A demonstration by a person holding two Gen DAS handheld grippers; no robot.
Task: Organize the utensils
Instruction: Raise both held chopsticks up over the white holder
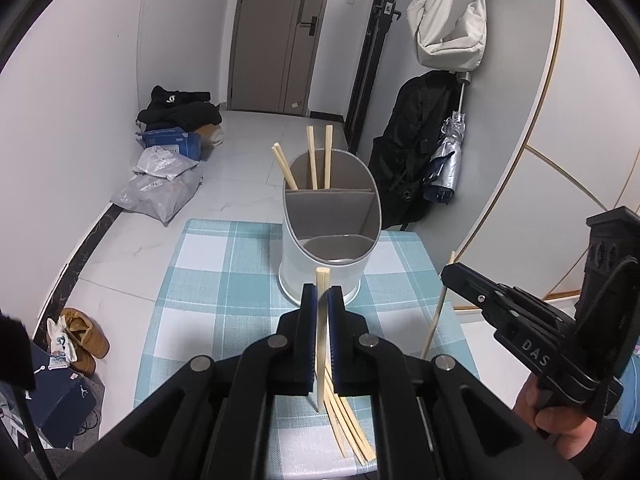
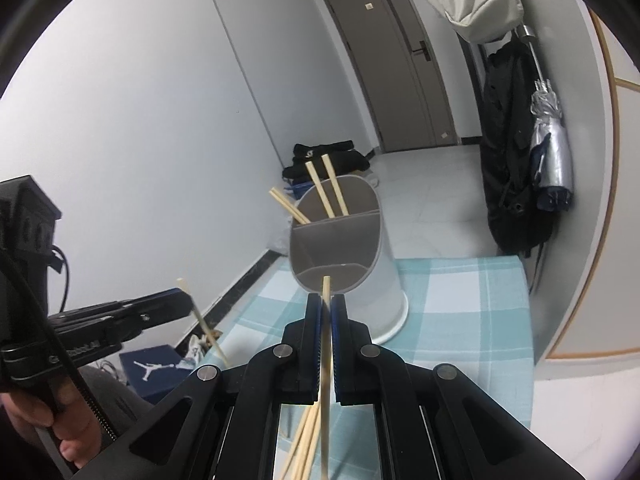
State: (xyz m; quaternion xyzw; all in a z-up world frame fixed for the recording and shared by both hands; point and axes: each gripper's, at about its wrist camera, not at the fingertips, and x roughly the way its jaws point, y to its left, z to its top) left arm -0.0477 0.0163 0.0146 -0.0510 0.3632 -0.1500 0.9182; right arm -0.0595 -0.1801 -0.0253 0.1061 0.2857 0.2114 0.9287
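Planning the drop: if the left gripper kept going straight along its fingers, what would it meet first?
Probably the utensil holder: the left gripper, shut on a chopstick, points at its near wall, just below the rim. Depth is unclear.

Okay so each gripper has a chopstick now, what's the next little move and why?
Probably carry the left gripper forward and lower its chopstick into the holder's far compartment, where three chopsticks already stand. Both grippers are shut on single sticks, and more still lie on the checked cloth.
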